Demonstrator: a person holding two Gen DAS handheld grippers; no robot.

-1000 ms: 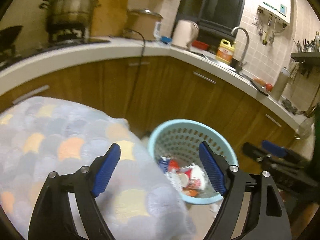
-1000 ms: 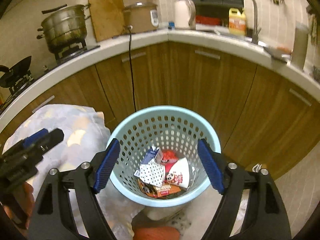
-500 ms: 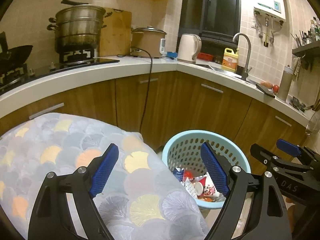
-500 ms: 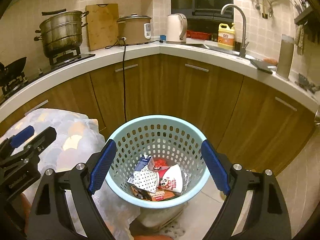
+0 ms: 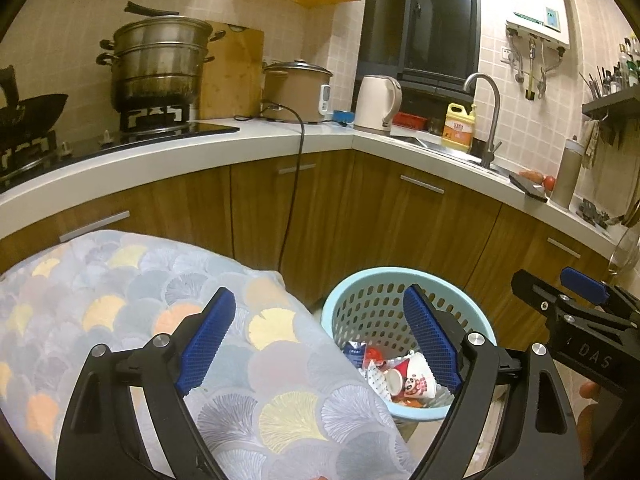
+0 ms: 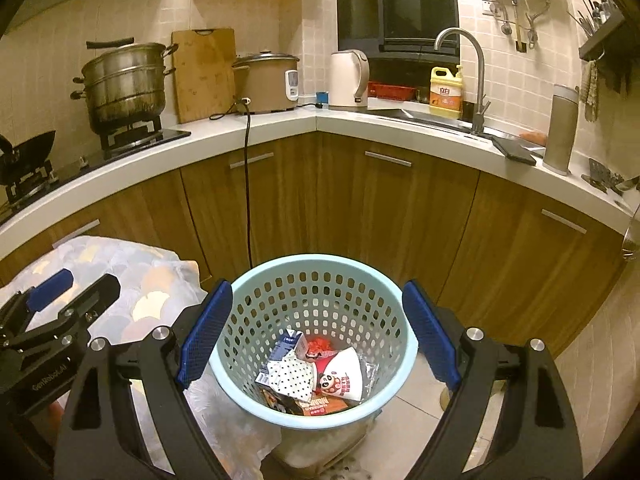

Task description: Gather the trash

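A light blue perforated basket (image 6: 320,261) stands on the floor in front of the corner cabinets. It holds trash: a paper cup with a panda print (image 6: 345,376), a polka-dot wrapper (image 6: 290,378), a blue carton (image 6: 289,342) and red scraps. My right gripper (image 6: 317,286) hovers over the basket, open, with nothing between its blue pads. My left gripper (image 5: 318,300) is open and empty too, above the edge of a patterned cloth (image 5: 120,300) to the left of the basket (image 5: 384,274). The cup (image 5: 412,376) shows there as well.
Wooden cabinets (image 6: 400,216) curve behind the basket under a white countertop (image 6: 280,124). On it stand a steamer pot (image 6: 124,80), a rice cooker (image 6: 266,82) with its cord (image 6: 249,184) hanging down, a kettle (image 6: 348,80) and a faucet (image 6: 476,80). Tiled floor (image 6: 404,420) lies at the right.
Both views have tilted upward, so the basket sits lower in frame and more wall shows. Both grippers stay open and empty.
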